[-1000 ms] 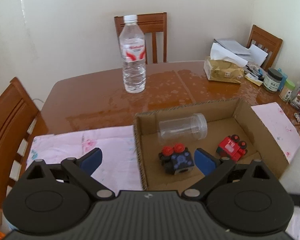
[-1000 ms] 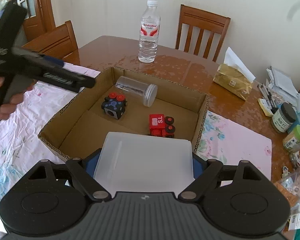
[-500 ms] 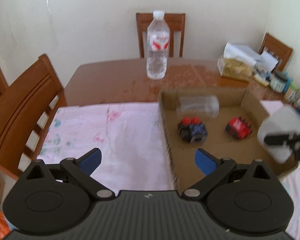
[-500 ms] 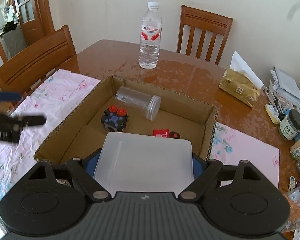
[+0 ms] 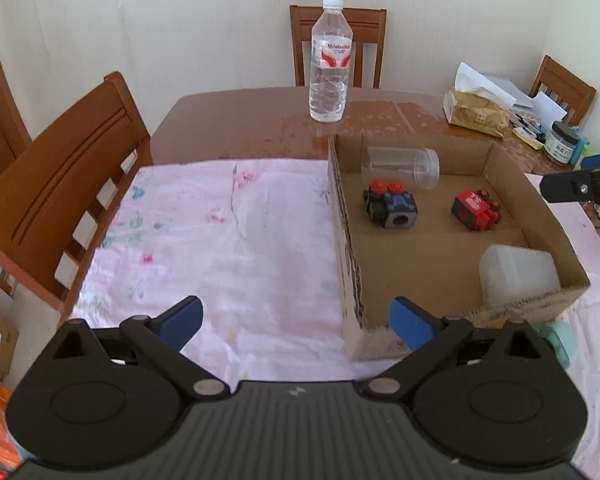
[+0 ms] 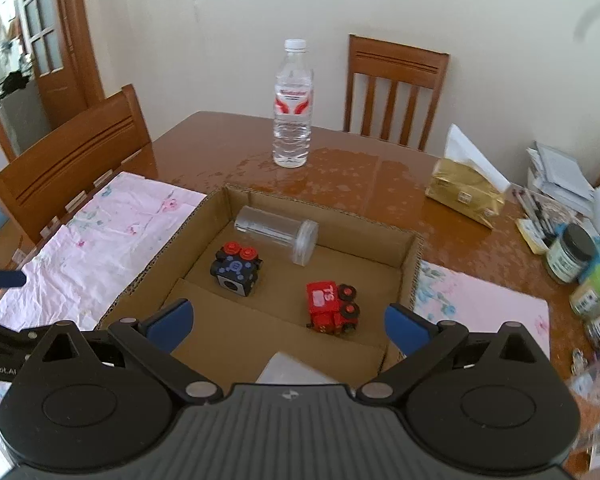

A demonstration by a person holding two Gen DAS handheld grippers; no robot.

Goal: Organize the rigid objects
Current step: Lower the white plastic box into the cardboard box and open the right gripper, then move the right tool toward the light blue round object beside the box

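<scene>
A cardboard box (image 5: 342, 216) (image 6: 410, 264) lies on the table. In it are a clear jar (image 5: 400, 166) (image 6: 278, 232) on its side, a black and blue toy with red knobs (image 5: 390, 208) (image 6: 236, 268), a red toy truck (image 5: 476, 210) (image 6: 332, 306) and a white plastic container (image 5: 518, 276) (image 6: 296, 368) at the near corner. My left gripper (image 5: 296, 320) is open and empty over the pink cloth, left of the box. My right gripper (image 6: 286, 322) is open above the box, with the container just below it.
A water bottle (image 5: 331, 64) (image 6: 293, 108) stands on the brown table behind the box. A tissue pack (image 6: 464, 194), jars (image 6: 570, 250) and papers crowd the right side. Wooden chairs (image 5: 60, 184) stand left and behind. A pink floral cloth (image 5: 220, 240) covers the near table.
My right gripper has opened and let go of the white container, which now rests in the box's near corner. My left gripper has drawn back to the left, away from the box.
</scene>
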